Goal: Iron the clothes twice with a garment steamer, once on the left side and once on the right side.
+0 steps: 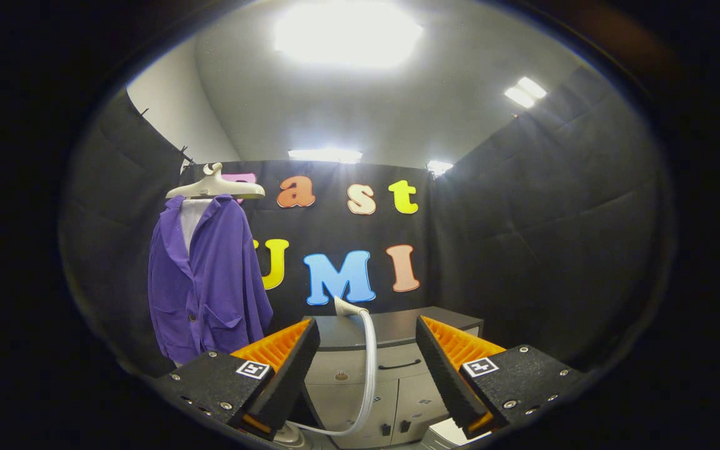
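Right now your gripper (367, 369) is spread wide, gripping nothing; the steamer hose (369, 356) rises upright between its fingers, purple jacket (210, 281) hanging mid-left.

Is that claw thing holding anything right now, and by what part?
Nothing is held. The gripper is open, its fingers apart; the steamer hose runs between them untouched, and the purple jacket hangs beyond.

The hand-held gripper (367, 350) is seen with its fingers spread wide apart, nothing held between them. A pale steamer hose (369, 369) is seen curving up through the gap, ahead of a grey cabinet (391, 375). At ten o'clock beyond the fingers, a purple jacket (210, 281) is hung on a pale hanger (215, 186).
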A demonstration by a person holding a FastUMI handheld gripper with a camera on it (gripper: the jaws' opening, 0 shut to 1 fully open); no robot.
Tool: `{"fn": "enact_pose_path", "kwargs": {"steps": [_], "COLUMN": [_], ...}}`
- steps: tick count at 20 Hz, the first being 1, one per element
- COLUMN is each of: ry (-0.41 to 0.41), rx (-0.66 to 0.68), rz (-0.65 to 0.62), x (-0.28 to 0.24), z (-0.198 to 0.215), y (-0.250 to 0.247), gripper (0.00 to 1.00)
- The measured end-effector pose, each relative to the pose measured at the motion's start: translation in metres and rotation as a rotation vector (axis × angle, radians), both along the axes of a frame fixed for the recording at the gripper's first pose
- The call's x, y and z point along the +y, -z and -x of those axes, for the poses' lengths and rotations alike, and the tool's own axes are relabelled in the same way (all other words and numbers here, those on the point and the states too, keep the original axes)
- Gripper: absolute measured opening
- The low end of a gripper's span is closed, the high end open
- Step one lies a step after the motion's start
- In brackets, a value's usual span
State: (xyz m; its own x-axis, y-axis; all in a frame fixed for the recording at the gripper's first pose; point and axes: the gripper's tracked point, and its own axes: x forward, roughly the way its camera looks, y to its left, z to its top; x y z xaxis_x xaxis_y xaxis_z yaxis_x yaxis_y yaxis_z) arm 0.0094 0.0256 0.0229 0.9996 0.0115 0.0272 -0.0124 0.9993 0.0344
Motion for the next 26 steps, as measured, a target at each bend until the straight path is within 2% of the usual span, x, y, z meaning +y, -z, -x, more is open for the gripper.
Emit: {"fn": "enact_pose_path", "kwargs": {"steps": [5, 10, 17, 26], "ry": [-0.011, -0.065, -0.147, -0.227], "rx": [-0.016, -0.020, -0.004, 0.127], "rz": [0.032, 0.037, 0.005, -0.067], "x": [0.012, 0.025, 0.021, -0.008], "z": [-0.016, -0.049, -0.131, -0.244], "y": [-0.020, -0.043, -0.060, -0.044], "gripper": [0.95, 0.95, 0.95, 0.95]}}
